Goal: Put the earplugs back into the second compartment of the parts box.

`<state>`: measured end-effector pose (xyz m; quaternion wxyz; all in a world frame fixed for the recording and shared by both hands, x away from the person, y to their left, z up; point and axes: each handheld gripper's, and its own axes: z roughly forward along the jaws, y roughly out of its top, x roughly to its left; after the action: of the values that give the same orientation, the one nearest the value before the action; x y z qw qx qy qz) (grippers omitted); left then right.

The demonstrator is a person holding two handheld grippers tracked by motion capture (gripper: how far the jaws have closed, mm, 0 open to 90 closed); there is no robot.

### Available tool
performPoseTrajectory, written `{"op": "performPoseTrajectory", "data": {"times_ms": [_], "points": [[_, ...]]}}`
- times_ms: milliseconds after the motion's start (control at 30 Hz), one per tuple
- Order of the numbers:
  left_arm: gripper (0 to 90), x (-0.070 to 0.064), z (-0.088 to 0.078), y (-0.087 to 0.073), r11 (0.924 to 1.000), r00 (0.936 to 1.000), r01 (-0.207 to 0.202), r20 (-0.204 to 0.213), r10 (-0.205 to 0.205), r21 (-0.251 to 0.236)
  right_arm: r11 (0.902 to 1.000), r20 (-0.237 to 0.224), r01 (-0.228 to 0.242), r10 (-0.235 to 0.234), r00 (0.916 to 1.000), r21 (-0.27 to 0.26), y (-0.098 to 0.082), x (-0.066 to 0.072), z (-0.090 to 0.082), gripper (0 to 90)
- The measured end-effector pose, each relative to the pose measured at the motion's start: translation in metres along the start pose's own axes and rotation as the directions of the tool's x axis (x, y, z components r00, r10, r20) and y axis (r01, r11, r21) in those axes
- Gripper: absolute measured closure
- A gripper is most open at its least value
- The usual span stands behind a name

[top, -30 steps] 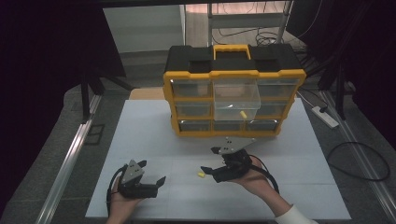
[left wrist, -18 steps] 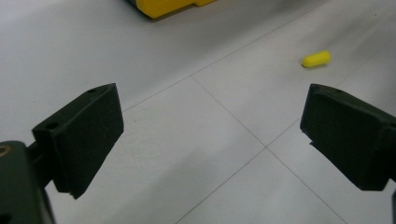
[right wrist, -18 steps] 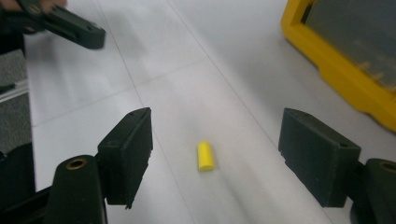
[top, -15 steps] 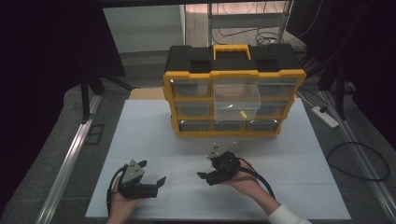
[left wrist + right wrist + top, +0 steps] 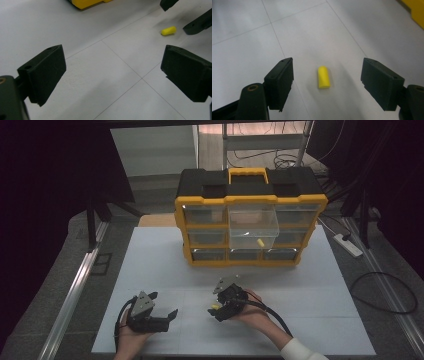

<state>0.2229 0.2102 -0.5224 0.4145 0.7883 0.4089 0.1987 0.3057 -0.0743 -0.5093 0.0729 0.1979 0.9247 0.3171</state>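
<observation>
Open drawer (image 5: 252, 226) jutting from the organizer (image 5: 250, 222) at the far side of the worktop (image 5: 160, 255), one yellow plug (image 5: 259, 242) already inside. Left hand-held gripper (image 5: 162, 312) idle and released near the front edge. Right hand-held gripper (image 5: 327, 82) released, poised astride a second yellow plug (image 5: 324, 77) lying flat, ungrasped. Pickup and drop into the drawer apparently left.
</observation>
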Motion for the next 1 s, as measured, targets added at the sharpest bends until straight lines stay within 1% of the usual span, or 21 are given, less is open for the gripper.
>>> {"op": "performPoseTrajectory", "data": {"times_ms": [167,267,333,433,533,600,667,733,833,900,933,1000], "points": [[6.1,0.000,0.000,0.000,1.0000,1.0000,0.000,0.001,0.000,0.000,0.9996,0.002,0.013,-0.013,0.9999,0.025,-0.002,0.001,0.008,29.1],[6.2,0.000,0.000,0.000,1.0000,1.0000,-0.001,0.004,0.001,0.003,0.9994,-0.005,0.014,-0.014,0.9999,0.033,-0.004,0.002,0.010,33.3],[6.2,0.000,0.000,0.000,1.0000,1.0000,-0.002,0.005,0.002,0.005,0.9992,-0.006,0.013,-0.013,0.9999,0.039,-0.004,0.003,0.011,37.9],[6.3,0.000,0.000,0.000,1.0000,1.0000,0.000,0.005,0.000,0.000,0.9986,-0.014,0.023,-0.022,0.9997,0.047,-0.005,0.002,0.012,47.7],[6.3,0.000,0.000,0.000,1.0000,1.0000,0.000,0.005,0.000,0.002,0.9983,-0.016,0.031,-0.031,0.9994,0.048,-0.005,0.002,0.012,53.5],[6.3,0.000,0.000,0.000,1.0000,1.0000,0.000,0.005,0.000,0.002,0.9984,-0.023,0.033,-0.032,0.9992,0.046,-0.005,0.002,0.011,61.4],[6.4,0.000,0.000,0.000,1.0000,1.0000,-0.002,0.004,0.002,0.001,0.9984,-0.030,0.036,-0.034,0.9990,0.044,-0.005,0.002,0.011,72.5],[6.3,0.000,0.000,0.000,1.0000,1.0000,-0.002,0.004,0.002,0.001,0.9982,-0.028,0.039,-0.038,0.9989,0.045,-0.005,0.002,0.010,79.4],[6.3,0.000,0.000,0.000,1.0000,1.0000,-0.001,0.005,0.001,0.001,0.9983,-0.028,0.037,-0.036,0.9990,0.044,-0.005,0.001,0.009,79.9],[6.4,0.001,-0.001,0.000,1.0000,1.0000,0.000,0.004,0.000,-0.001,0.9996,-0.038,0.021,-0.021,0.9990,0.021,-0.004,0.000,0.005,80.1],[6.4,0.001,-0.001,0.000,1.0000,1.0000,0.000,0.004,0.000,-0.001,0.9996,-0.038,0.021,-0.021,0.9990,0.021,-0.004,0.000,0.005,80.1],[6.4,0.001,0.000,0.000,1.0000,1.0000,0.000,0.004,0.000,-0.001,0.9999,-0.038,0.015,-0.015,0.9992,-0.006,-0.002,0.000,-0.001,80.1]]}}
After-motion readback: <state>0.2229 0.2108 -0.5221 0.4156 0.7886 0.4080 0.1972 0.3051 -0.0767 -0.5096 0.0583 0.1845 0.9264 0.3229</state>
